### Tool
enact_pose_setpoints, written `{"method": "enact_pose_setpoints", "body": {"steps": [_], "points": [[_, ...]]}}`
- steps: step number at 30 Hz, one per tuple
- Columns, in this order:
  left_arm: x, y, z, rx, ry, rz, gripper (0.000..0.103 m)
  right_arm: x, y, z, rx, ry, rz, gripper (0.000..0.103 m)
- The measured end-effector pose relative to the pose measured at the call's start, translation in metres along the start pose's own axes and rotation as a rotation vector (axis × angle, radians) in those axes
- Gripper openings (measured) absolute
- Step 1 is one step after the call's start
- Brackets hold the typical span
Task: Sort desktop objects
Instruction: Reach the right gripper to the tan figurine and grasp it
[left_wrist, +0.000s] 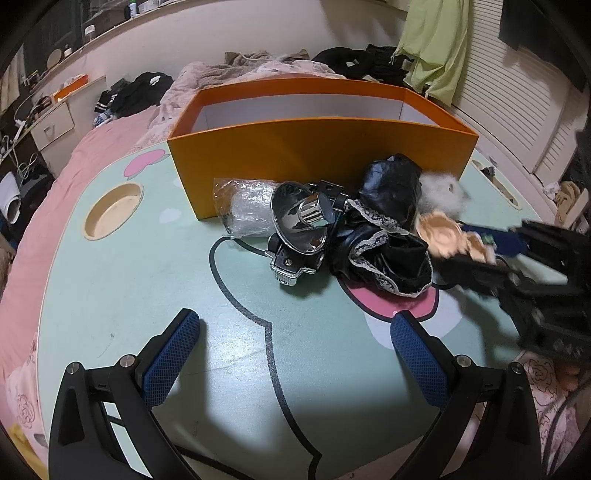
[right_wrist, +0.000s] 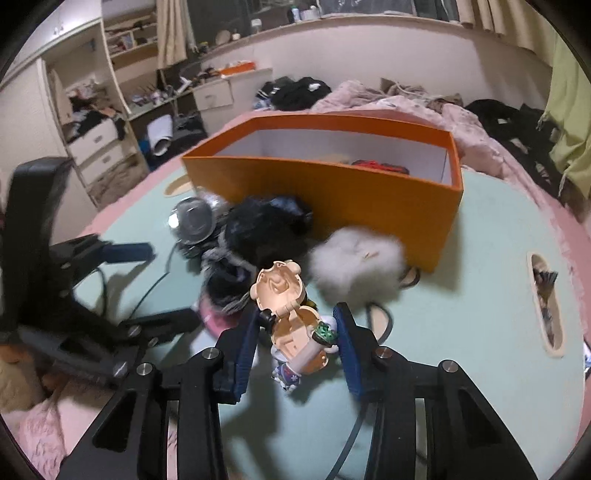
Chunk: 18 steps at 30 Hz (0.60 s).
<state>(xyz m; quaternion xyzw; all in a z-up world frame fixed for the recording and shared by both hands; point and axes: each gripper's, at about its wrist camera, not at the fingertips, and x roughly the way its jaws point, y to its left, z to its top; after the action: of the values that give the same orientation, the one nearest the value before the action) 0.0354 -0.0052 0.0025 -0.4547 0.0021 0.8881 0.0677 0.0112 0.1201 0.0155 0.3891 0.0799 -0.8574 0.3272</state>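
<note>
A peach-coloured toy figure (right_wrist: 284, 295) sits between the blue pads of my right gripper (right_wrist: 298, 314), which is shut on it just above the mint-green table (right_wrist: 461, 295). The left wrist view shows the same figure (left_wrist: 441, 236), blurred, in the right gripper (left_wrist: 465, 247). My left gripper (left_wrist: 295, 328) stands open over bare tabletop, short of the pile. That pile holds a chrome headlamp (left_wrist: 299, 229), a bubble-wrapped packet (left_wrist: 247, 210), a black lace-trimmed garment (left_wrist: 384, 236) and a white fluffy ball (right_wrist: 354, 262). Behind them stands the open orange box (right_wrist: 332, 192).
A red item (right_wrist: 376, 165) lies in the box. The table has a round cup recess (left_wrist: 112, 210) on the left and a slot (right_wrist: 546, 302) on the right. Pink bedding (left_wrist: 55, 184) with clothes surrounds the table. A drawer unit (right_wrist: 99, 147) stands further off.
</note>
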Motion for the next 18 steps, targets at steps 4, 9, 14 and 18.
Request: {"method": "enact_pose_setpoints", "body": {"steps": [4,9,14,18], "points": [[0.0,0.0,0.0,0.0,0.0,0.0,0.103,-0.019,0.0,-0.02,0.01,-0.021,-0.013,0.04],[0.0,0.0,-0.001,-0.001,-0.001,0.0,0.103,-0.038,-0.013,-0.042,0.062,-0.071,-0.047,0.041],[-0.001,0.0,-0.001,-0.001,-0.001,0.0,0.103,-0.041,-0.01,-0.038,0.044,-0.106,-0.092,0.062],[-0.001,0.0,-0.001,-0.002,-0.002,0.0,0.103,-0.025,-0.001,-0.031,-0.022,-0.083,-0.141,0.065]]}}
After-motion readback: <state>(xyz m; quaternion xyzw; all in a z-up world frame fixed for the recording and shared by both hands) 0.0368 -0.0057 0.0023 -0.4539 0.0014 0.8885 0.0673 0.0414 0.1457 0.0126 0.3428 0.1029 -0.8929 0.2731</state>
